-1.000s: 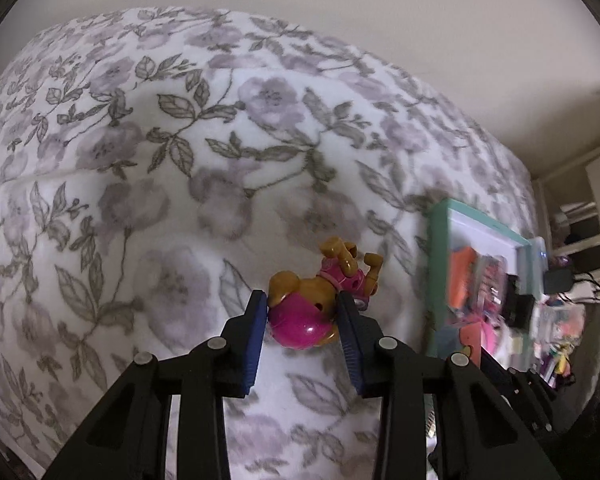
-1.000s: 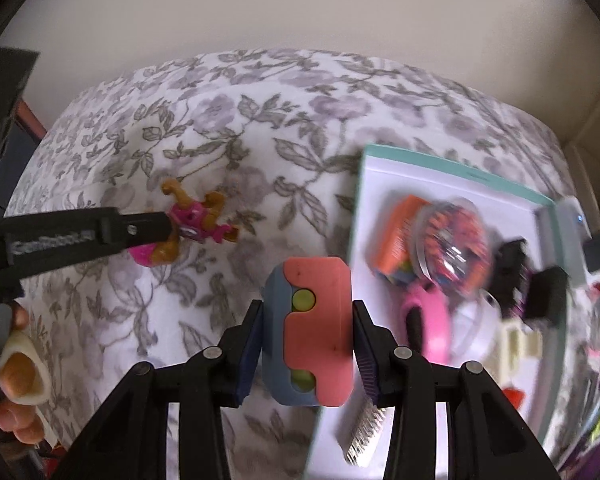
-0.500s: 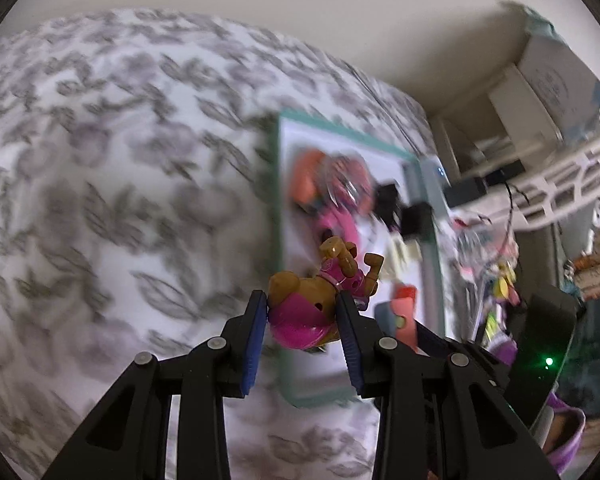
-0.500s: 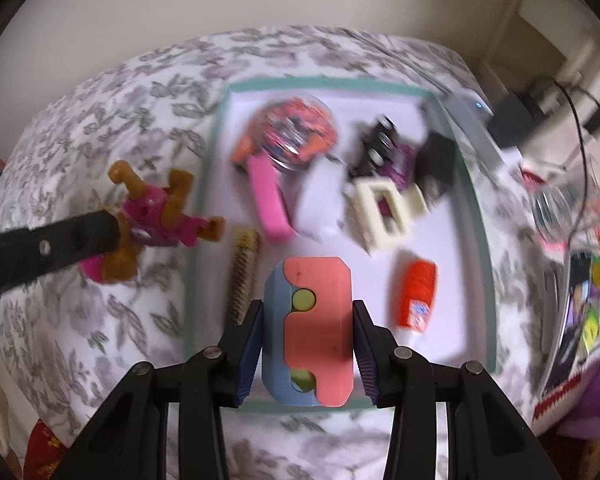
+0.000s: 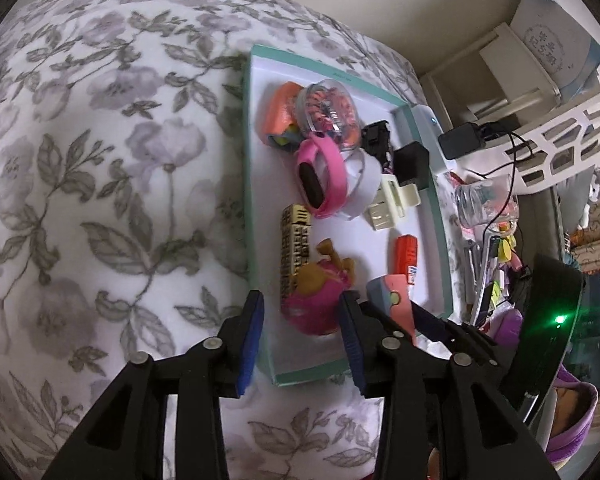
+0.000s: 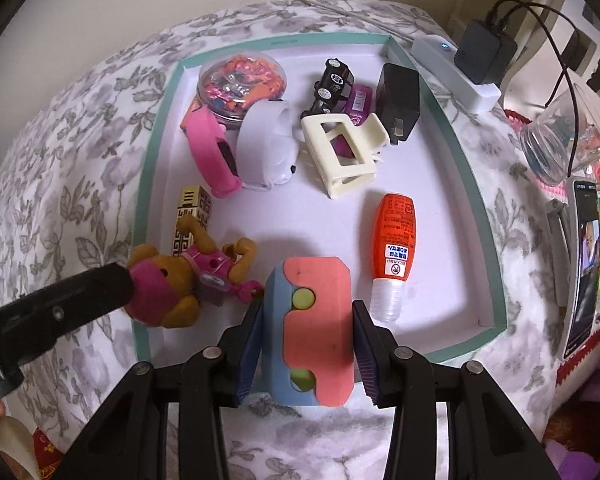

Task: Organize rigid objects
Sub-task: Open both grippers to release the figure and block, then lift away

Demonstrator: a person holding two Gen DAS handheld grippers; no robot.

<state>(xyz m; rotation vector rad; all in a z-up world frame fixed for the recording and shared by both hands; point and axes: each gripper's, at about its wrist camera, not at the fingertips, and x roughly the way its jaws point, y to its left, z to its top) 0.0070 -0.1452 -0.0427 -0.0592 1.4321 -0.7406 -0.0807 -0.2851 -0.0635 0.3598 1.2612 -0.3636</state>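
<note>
Grippers now hang over the teal-rimmed white tray point(image 6: 476, 184), off the floral bedspread point(image 5: 100, 160). Left gripper point(image 5: 302, 320) is opening, seemingly freeing the brown-and-pink figurine point(image 5: 320, 296) at lower centre; right gripper point(image 6: 306, 344) clamps the coral-and-blue block point(image 6: 312, 320) above the tray's near edge.

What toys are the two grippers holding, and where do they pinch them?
The right gripper pinches the coral-and-blue block by its long sides. The left gripper is opening around the bear toy's pink round bottom, over the tray.
</note>
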